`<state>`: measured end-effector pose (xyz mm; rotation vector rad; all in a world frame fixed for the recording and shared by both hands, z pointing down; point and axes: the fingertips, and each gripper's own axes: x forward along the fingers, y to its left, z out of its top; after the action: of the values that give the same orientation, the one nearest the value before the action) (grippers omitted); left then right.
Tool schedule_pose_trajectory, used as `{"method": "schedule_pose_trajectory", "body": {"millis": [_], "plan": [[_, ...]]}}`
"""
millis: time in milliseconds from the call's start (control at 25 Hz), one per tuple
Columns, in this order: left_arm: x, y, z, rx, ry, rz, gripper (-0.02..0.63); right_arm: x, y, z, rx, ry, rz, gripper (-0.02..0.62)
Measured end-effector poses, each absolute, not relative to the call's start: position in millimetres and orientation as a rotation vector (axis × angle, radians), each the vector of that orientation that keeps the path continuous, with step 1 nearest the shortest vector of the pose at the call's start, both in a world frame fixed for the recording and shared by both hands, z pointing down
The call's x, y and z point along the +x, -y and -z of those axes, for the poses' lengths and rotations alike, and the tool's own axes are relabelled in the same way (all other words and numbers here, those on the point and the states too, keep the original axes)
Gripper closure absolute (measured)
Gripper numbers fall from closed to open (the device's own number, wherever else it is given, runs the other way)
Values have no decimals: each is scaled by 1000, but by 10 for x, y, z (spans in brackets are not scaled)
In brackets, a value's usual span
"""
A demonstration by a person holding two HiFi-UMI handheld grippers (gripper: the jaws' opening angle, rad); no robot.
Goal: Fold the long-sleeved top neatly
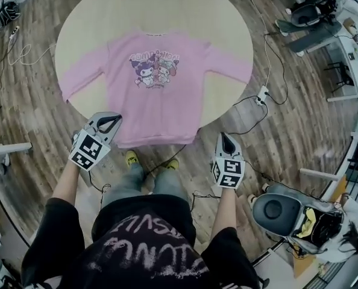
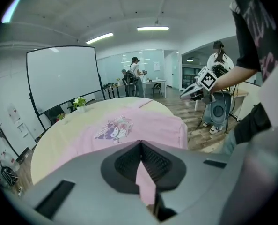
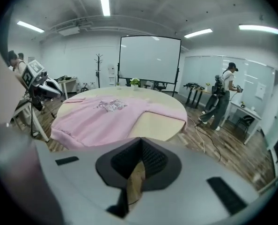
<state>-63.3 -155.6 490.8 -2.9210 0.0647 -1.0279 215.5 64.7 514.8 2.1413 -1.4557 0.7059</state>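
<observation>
Pink long-sleeved top [image 1: 158, 89], cartoon print, flat face-up on bench [image 1: 227, 23], sleeves outstretched, hem over near edge. Left tool [image 1: 114, 120], right tool [image 1: 222, 136]: closed, empty.

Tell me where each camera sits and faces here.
Head view: on the person's head, facing steeply down at the pink long-sleeved top on the round table; forearms, left gripper, right gripper show.
Left gripper view: on that gripper, facing across the top from its hem; own shut jaws, right gripper show.
Right gripper view: likewise from right of the hem; own shut jaws, left gripper show.
Shared: the top's cartoon print.
</observation>
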Motion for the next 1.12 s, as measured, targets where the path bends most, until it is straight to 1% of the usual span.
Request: {"method": "schedule_pose_trajectory", "body": {"millis": [240,400,560,680,800,920,1120], "plan": [[-130,1406,-4636,-2955,-61,961,594,2527,-1147,-5221,2292,1365,-739,589],[337,1224,-4731,-2972,-139,998,594,3078,-1295,-5443,2329,1387,-744,589],[834,1142,-4833,-2975,-210,1074,594,3674,-1209,-5699,2333,1459,-766,587],[1185,1085,-4961,-2963,-263,1141,594,4127,-1048,-5952,2282,1516,-762,558],[1444,1061,-5086,-2926,-294,1208,594,4426,-831,-6159,2231,1578,-770,492],[1641,1064,-5185,-2879,-308,1252,594,4628,-626,-6398,2195,1619,-764,428],[1776,1157,-5343,-2832,-405,1310,594,4783,-273,-6841,2159,1678,-786,377]]}}
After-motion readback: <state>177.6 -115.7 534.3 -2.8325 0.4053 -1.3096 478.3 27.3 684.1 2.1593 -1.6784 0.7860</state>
